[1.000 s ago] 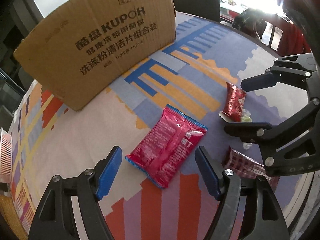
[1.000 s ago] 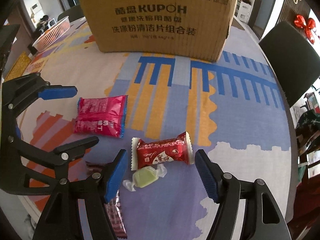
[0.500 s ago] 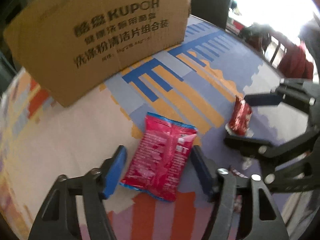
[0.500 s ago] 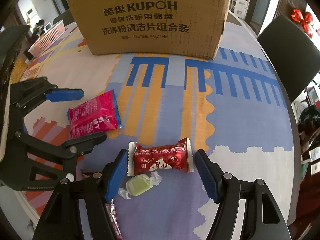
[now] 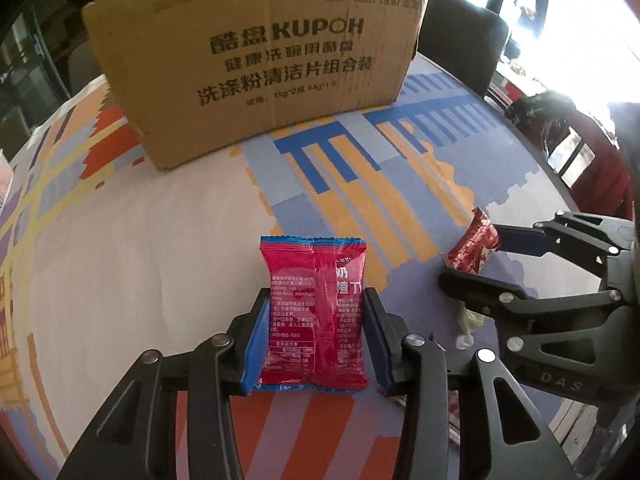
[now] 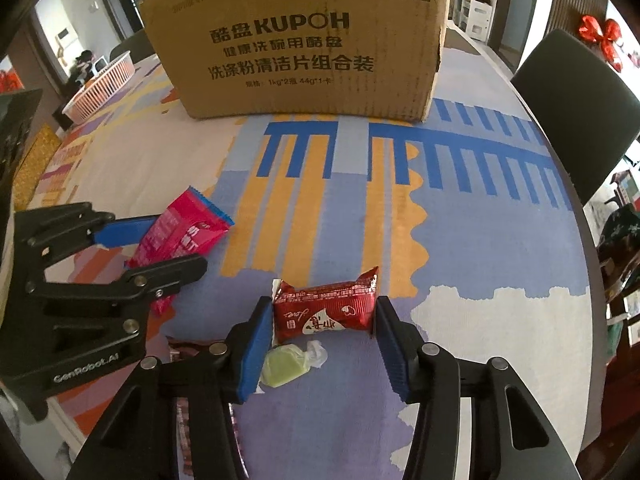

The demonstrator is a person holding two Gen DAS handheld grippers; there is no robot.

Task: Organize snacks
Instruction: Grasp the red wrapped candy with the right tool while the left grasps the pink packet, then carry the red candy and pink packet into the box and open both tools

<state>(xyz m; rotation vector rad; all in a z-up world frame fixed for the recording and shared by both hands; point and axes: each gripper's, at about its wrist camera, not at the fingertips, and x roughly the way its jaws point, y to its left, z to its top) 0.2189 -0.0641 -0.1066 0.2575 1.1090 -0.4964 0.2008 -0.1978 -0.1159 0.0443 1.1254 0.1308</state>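
A pink snack packet point(image 5: 316, 272) stands lengthwise between the blue pads point(image 5: 256, 344) of my left gripper point(image 5: 316, 312). The jaws are closing and both pads touch its sides. From the right wrist view the same pink packet point(image 6: 188, 228) tilts up in the left gripper point(image 6: 168, 248). A red wrapped snack point(image 6: 326, 314) lies crosswise in my right gripper point(image 6: 323, 320), whose jaws are closing with the pads point(image 6: 254, 352) against its two ends. In the left wrist view that red snack point(image 5: 474, 248) sits in the right gripper point(image 5: 478, 258).
A large open cardboard box point(image 6: 300, 40) stands at the back of the patterned tablecloth point(image 6: 460, 240). A green wrapped candy point(image 6: 286, 364) and a dark red wrapper point(image 6: 188, 350) lie by the right gripper. A white basket point(image 6: 102, 88) sits far left, a dark chair point(image 6: 572, 100) far right.
Both grippers' jaws have narrowed onto their packets. The left gripper rolled, so the pink packet now runs straight between its pads with its far end lifted.
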